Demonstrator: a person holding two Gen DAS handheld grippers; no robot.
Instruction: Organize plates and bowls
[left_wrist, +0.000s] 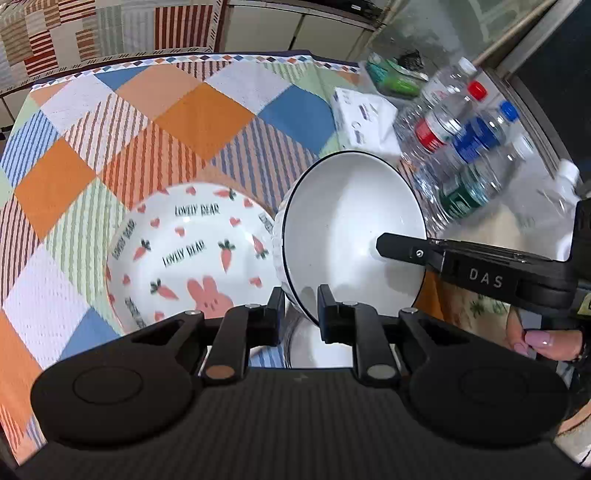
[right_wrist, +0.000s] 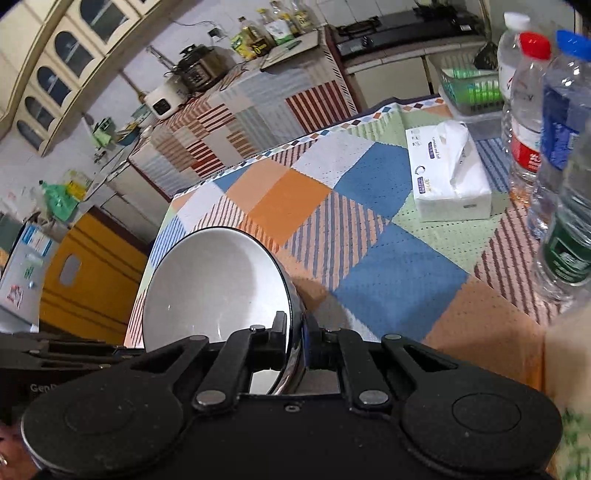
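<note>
Left tool (left_wrist: 301, 310) and right tool (right_wrist: 294, 341) each pinching the white bowl's (left_wrist: 351, 229) rim, bowl tilted above the tablecloth (left_wrist: 207, 118)

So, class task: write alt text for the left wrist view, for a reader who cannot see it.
A white bowl with a dark rim, tilted on edge, is pinched by the left claw below and the right claw from the side. Behind sits a white rabbit-and-carrot plate on a patchwork tablecloth, with plastic water bottles at right.
</note>
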